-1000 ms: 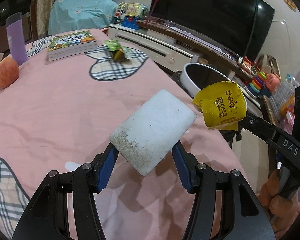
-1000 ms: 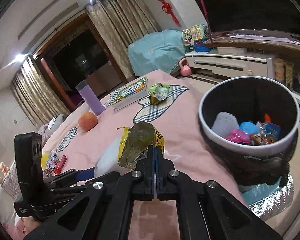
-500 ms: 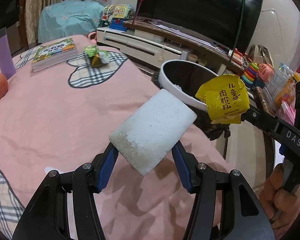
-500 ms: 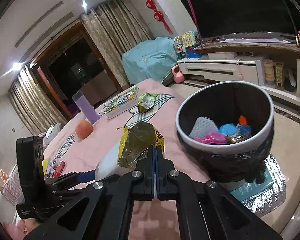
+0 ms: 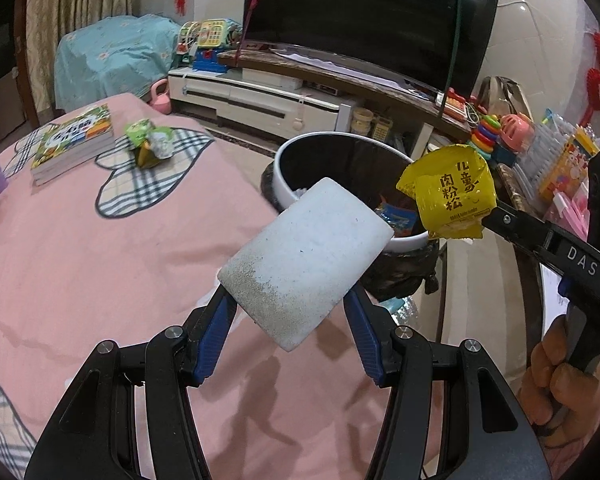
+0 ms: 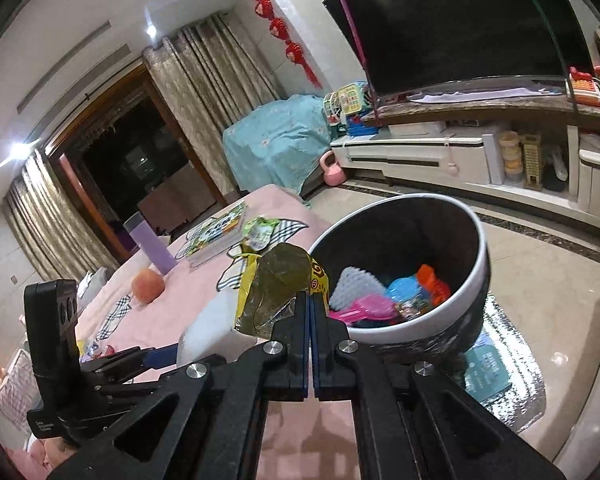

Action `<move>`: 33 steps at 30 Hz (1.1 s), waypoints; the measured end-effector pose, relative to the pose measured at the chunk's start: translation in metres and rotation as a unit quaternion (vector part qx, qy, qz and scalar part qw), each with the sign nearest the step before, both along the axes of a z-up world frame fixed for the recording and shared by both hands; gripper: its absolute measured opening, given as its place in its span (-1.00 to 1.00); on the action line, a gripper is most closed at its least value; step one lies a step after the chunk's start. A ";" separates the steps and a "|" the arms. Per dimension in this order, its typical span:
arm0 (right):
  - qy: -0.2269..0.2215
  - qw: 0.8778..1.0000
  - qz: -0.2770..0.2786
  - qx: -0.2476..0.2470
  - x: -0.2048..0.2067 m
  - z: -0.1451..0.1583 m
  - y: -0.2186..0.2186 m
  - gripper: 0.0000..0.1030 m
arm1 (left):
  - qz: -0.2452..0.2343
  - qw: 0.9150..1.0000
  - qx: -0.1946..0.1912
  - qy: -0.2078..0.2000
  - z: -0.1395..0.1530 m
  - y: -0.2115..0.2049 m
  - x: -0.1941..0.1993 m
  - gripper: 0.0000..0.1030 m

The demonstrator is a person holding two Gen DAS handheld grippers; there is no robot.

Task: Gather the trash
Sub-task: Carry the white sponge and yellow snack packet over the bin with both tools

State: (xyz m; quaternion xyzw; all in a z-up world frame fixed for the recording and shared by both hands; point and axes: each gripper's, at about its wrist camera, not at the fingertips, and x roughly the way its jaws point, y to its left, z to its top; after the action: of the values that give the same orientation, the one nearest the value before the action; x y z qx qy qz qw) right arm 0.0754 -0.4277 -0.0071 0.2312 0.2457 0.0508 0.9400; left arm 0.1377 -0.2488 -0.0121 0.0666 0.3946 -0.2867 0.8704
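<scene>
My left gripper (image 5: 290,312) is shut on a white foam block (image 5: 306,262), held above the pink tablecloth near the table's edge. My right gripper (image 6: 311,304) is shut on a crumpled yellow snack packet (image 6: 278,290), which also shows in the left wrist view as the yellow packet (image 5: 450,196) hanging over the bin. The white-rimmed, black-lined trash bin (image 5: 346,144) stands on the floor just past the table edge; in the right wrist view the bin (image 6: 478,236) holds several colourful wrappers. A green crumpled wrapper (image 5: 148,140) lies on the table by the books.
A stack of books (image 5: 74,142), a purple cup (image 6: 150,242) and an orange fruit (image 6: 148,286) sit on the pink table (image 5: 80,260). A TV cabinet (image 5: 292,96) with toys runs behind the bin. A hand (image 5: 556,364) grips the right tool.
Both grippers have moved toward the bin with their loads; the bin now looms larger and nearer, and its contents show in both views. Grips are unchanged.
</scene>
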 end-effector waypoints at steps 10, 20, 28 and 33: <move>0.002 1.000 -0.015 -0.006 0.008 0.001 -0.021 -0.99 | -0.014 1.000 0.005 -0.006 0.003 -0.021 0.010 0.08; 0.014 1.000 -0.017 -0.004 0.024 0.000 -0.038 -0.99 | -0.024 1.000 0.012 -0.014 0.009 -0.044 0.026 0.08; 0.021 1.000 -0.021 -0.011 0.031 -0.001 -0.043 -0.99 | -0.031 0.999 0.019 -0.015 0.009 -0.057 0.036 0.08; 0.027 0.999 -0.021 -0.010 0.038 -0.004 -0.045 -0.99 | -0.033 0.999 0.025 -0.012 0.005 -0.062 0.043 0.08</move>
State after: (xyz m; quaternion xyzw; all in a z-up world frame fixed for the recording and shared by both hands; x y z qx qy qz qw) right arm 0.1131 -0.4732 -0.0109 0.2281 0.2667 0.0226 0.9361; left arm 0.1805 -0.3105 -0.0067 0.1049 0.3886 -0.3042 0.8634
